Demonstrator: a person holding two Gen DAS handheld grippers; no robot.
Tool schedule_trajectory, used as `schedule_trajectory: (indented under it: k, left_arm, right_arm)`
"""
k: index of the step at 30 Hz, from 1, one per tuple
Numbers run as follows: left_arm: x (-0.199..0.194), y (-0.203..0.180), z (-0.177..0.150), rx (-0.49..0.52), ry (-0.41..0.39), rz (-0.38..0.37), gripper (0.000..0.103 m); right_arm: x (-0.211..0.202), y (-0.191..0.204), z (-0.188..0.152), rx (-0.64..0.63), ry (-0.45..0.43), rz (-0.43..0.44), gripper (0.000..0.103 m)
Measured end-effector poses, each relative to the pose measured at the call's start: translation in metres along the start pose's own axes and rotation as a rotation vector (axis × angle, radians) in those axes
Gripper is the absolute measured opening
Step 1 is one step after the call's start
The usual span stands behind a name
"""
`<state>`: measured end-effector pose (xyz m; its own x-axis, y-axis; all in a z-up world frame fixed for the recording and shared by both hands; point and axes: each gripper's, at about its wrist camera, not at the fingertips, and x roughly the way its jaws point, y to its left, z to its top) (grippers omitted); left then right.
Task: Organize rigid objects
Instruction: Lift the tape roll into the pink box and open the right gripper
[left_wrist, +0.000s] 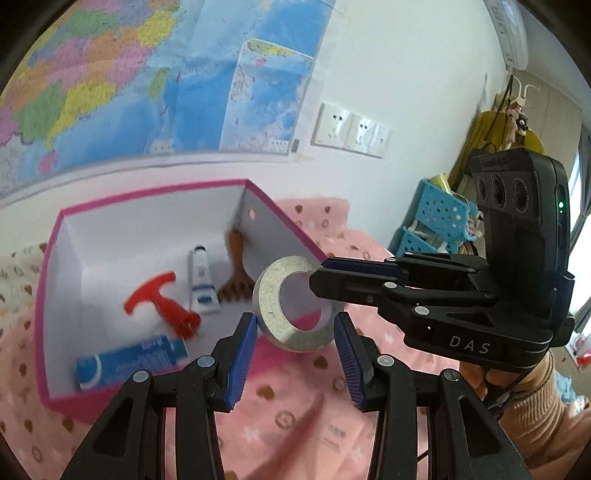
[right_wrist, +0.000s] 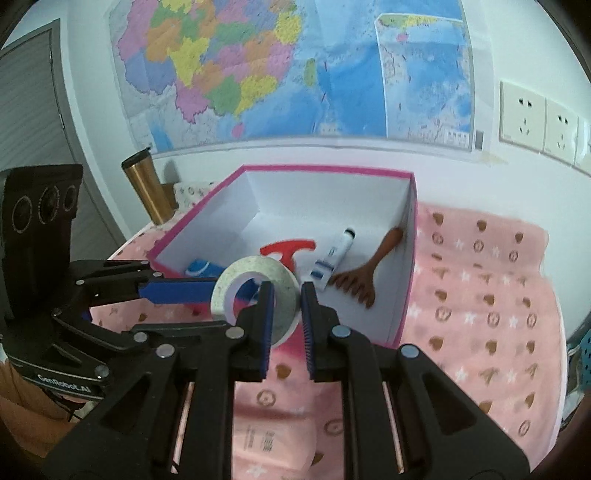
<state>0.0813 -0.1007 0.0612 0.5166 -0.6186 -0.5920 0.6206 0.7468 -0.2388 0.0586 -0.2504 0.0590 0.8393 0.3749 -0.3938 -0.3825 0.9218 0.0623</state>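
Observation:
A grey-white tape roll (left_wrist: 275, 295) (right_wrist: 280, 291) hangs in the air just in front of the pink-rimmed white box (left_wrist: 51, 280) (right_wrist: 321, 171). My right gripper (right_wrist: 287, 312) (left_wrist: 321, 277) is shut on the roll's rim, one finger through the hole. My left gripper (left_wrist: 295, 354) (right_wrist: 177, 290) is open; its fingers flank the roll without clamping it. In the box lie a red T-shaped tool (left_wrist: 159, 302) (right_wrist: 286, 251), a white tube (left_wrist: 201, 280) (right_wrist: 332, 260), a brown wooden fork (left_wrist: 236, 273) (right_wrist: 364, 277) and a blue carton (left_wrist: 129, 363) (right_wrist: 201, 267).
A pink patterned cloth (left_wrist: 291, 417) (right_wrist: 476, 295) covers the table. A gold tumbler (right_wrist: 147, 190) stands left of the box. Blue perforated baskets (left_wrist: 439, 218) stand at the right. A map and wall sockets (left_wrist: 351, 129) are behind.

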Motion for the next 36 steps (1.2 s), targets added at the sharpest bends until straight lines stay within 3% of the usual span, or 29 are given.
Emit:
schedule_trajectory:
  k: [14, 26, 36]
  left_arm:
    - [0.050, 0.041, 0.037, -0.078, 0.059, 0.023, 0.043]
    - [0.081, 0.071, 0.040, -0.174, 0.126, 0.068, 0.043]
    - [0.054, 0.067, 0.025, -0.144, 0.052, 0.090, 0.043]
  right_arm:
    - [0.053, -0.028, 0.043, 0.023, 0.063, -0.051, 0.016]
    - [0.114, -0.059, 0.061, 0.079, 0.156, -0.165, 0.017]
    - [0.091, -0.064, 0.044, 0.103, 0.116, -0.154, 0.019]
